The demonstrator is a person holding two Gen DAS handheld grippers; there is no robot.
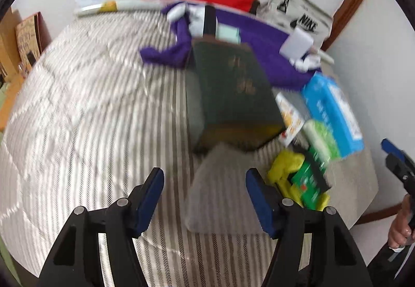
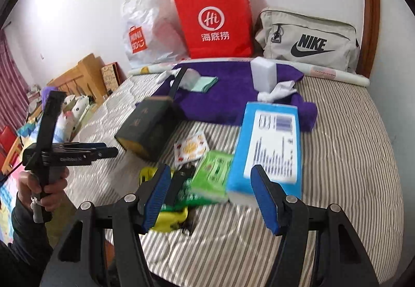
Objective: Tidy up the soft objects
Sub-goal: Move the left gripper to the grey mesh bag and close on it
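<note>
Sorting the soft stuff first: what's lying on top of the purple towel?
On the purple towel: a white sponge block, white socks, a mint folded cloth. Anything beneath them stays hidden.

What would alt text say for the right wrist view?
An open right gripper hovers over a striped bed strewn with a blue tissue pack, green packets and a purple towel; three bags stand against the wall.

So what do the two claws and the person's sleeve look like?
Both the left claw and the right claw have black angular frames with silver pivot pins and blue ridged pads. Seen from the right wrist, the left tool has small pale lettering, and the sleeve is dark.
</note>
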